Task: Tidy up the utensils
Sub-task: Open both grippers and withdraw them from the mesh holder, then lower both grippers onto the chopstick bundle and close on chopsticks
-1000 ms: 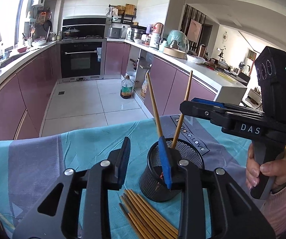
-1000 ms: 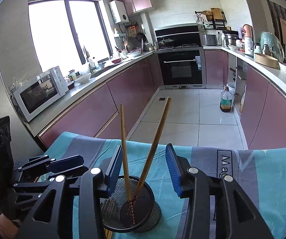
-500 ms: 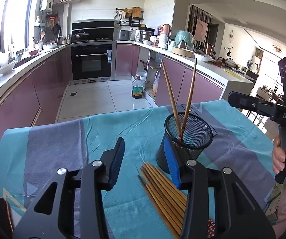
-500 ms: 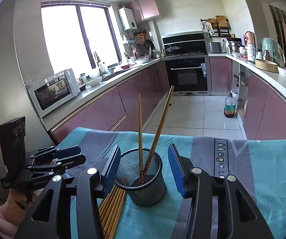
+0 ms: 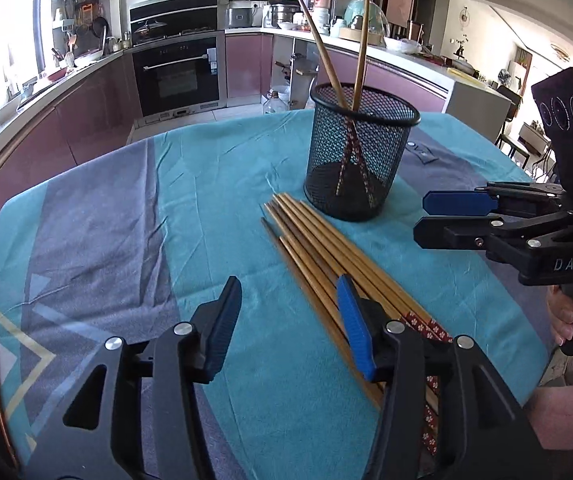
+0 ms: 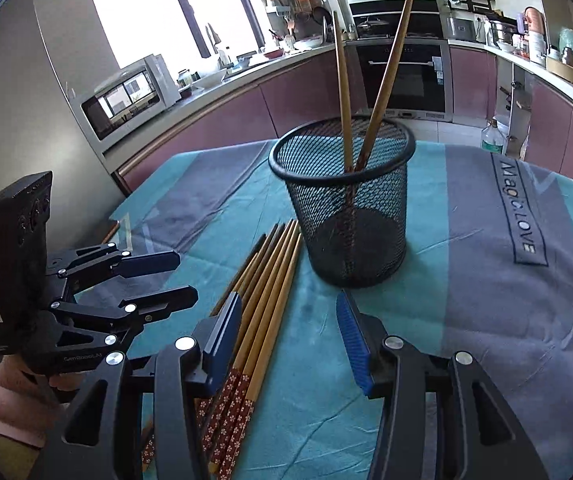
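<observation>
A black mesh cup [image 5: 360, 152] stands on the teal tablecloth [image 5: 214, 184] and holds two wooden chopsticks [image 5: 360, 46] that lean apart. It also shows in the right wrist view [image 6: 348, 204]. A bundle of several wooden chopsticks [image 5: 326, 260] lies flat in front of the cup, red patterned ends toward me; it also shows in the right wrist view [image 6: 264, 304]. My left gripper [image 5: 288, 320] is open and empty above the bundle's near part. My right gripper [image 6: 288, 332] is open and empty, low before the cup, its left finger over the bundle.
The table is round, its edge dropping off to the kitchen floor [image 6: 414, 116]. Purple cabinets [image 5: 86, 120] and an oven [image 5: 178, 76] stand behind. A microwave [image 6: 126, 96] sits on the counter at left. The right gripper body [image 5: 526, 232] hovers right of the cup.
Both grippers have pulled back and down from the cup, staying open. The cup with two chopsticks now stands farther ahead, and the lying bundle is in full view.
</observation>
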The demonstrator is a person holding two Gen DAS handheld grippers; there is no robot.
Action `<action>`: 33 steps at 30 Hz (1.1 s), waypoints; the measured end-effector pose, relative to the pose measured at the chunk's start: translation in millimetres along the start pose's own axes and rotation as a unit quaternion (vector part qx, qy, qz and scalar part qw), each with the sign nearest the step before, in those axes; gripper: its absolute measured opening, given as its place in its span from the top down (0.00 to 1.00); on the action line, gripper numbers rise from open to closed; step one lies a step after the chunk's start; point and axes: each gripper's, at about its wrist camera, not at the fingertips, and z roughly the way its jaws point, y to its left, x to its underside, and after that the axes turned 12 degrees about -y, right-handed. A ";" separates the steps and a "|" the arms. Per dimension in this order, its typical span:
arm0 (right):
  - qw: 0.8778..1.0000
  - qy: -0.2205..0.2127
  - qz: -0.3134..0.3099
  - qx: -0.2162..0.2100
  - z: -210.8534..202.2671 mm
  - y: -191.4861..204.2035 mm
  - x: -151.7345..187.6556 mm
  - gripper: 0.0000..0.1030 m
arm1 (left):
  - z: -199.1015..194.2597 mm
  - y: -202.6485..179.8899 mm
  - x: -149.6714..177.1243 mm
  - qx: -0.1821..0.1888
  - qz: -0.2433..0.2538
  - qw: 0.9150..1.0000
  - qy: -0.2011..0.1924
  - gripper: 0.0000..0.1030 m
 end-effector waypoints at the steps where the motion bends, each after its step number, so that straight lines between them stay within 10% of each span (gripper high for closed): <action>1: 1.000 0.004 -0.003 -0.001 2.2 2.2 1.5 0.54 | 1.1 -1.2 3.4 0.005 -0.002 1.000 0.003 0.52; 33: 0.998 0.037 -0.046 0.039 22.2 21.6 31.5 0.54 | 15.5 -8.7 23.5 0.003 0.002 0.999 0.041 0.48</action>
